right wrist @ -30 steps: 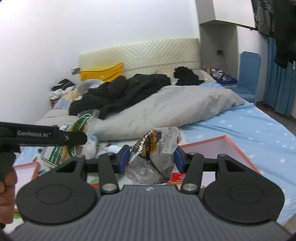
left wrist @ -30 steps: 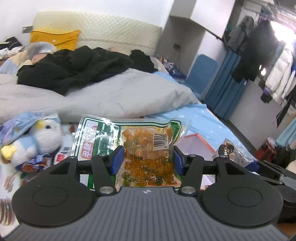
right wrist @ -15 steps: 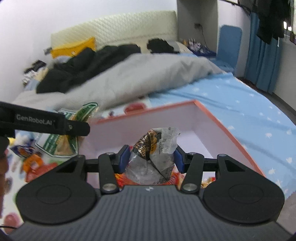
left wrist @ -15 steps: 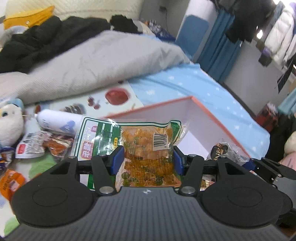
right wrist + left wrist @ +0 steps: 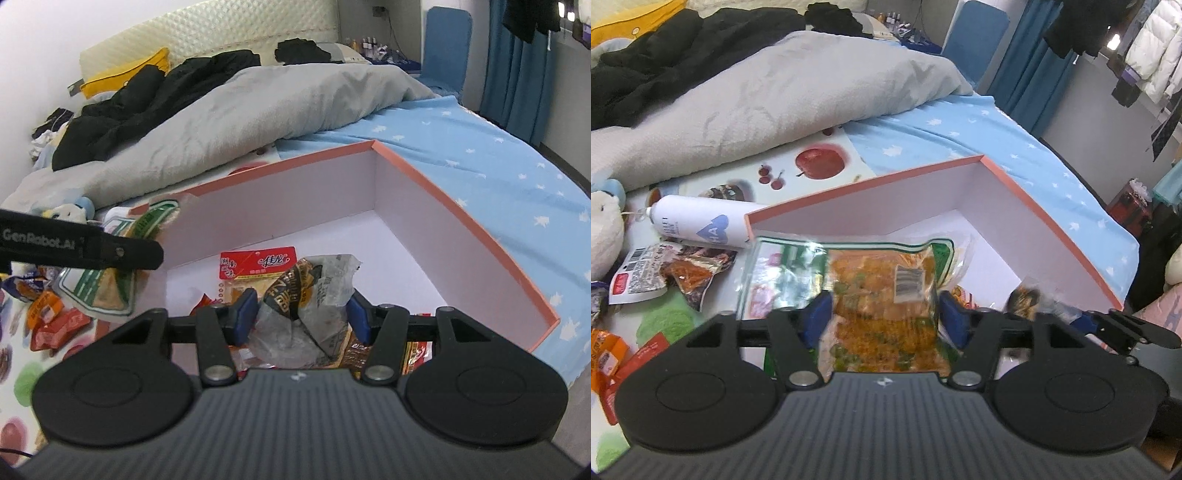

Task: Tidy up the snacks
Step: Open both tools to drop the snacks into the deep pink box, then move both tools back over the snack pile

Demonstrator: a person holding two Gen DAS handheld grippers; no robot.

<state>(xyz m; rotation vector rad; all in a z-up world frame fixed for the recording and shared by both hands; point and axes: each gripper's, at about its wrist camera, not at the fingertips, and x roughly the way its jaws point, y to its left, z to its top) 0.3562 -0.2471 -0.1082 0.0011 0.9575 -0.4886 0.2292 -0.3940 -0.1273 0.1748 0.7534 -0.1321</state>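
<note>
Loose snacks (image 5: 670, 275): scattered at the left edge of the left wrist view, on a fruit-print cloth (image 5: 816, 166).
Bottle (image 5: 698, 225): white, lying on its side at centre left, its end touching the box corner.
Left gripper (image 5: 882, 317): lower centre, blue pads clamped on the orange pack.
Orange pack (image 5: 882, 295): clear bag with green trim, held upright at the box's near left edge.
Box (image 5: 424, 173): salmon-rimmed, white inside, filling centre to right of both views; a red pack (image 5: 256, 264) lies on its floor.
Right gripper (image 5: 301, 314): lower centre of its own view, closed on the crinkled bag.
Crinkled bag (image 5: 306, 302): clear and brown, held above the box interior.
</note>
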